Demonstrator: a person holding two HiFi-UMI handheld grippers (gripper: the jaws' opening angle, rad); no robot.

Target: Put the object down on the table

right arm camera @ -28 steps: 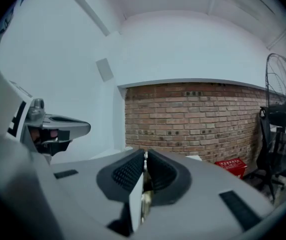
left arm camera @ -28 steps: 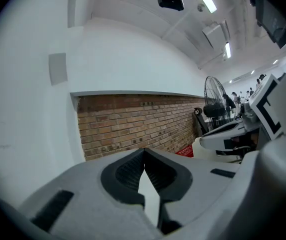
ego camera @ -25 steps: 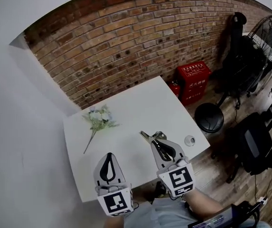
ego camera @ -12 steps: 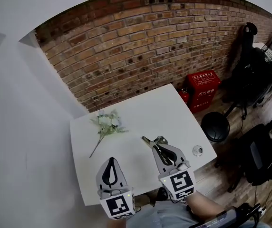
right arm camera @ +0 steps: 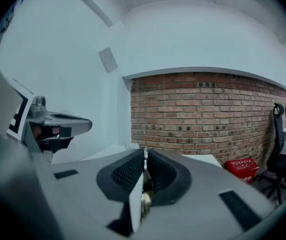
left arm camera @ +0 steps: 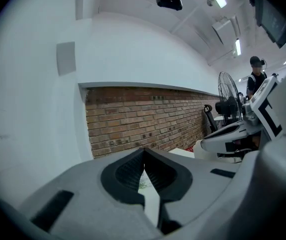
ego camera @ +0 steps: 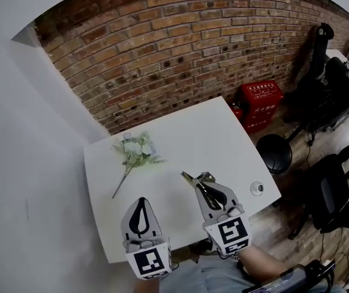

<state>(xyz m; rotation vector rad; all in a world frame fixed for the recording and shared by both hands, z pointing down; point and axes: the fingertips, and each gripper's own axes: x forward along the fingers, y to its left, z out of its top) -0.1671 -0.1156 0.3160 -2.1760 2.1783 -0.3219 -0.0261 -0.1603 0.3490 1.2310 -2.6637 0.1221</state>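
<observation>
A small silvery metal tool (ego camera: 194,179) sticks out past the tips of my right gripper (ego camera: 202,187), which is shut on it above the near middle of the white table (ego camera: 205,133). In the right gripper view the thin metal piece (right arm camera: 143,184) is squeezed between the dark pads, with the right gripper (right arm camera: 144,156) raised off the tabletop. My left gripper (ego camera: 140,200) hovers over the table's near left edge. Its jaws meet at the tip in the left gripper view, the left gripper (left arm camera: 143,154) shut with nothing in it.
A bunch of pale artificial flowers (ego camera: 136,150) lies at the table's back left. A small round ring-like thing (ego camera: 257,188) sits near the right edge. Beyond the table stand a brick wall (ego camera: 162,47), a red box (ego camera: 261,99), a black stool (ego camera: 276,153) and office chairs (ego camera: 339,194).
The head view has shifted a little. Both grippers keep about the same place over the table's near edge, and the right one still grips the metal tool.
</observation>
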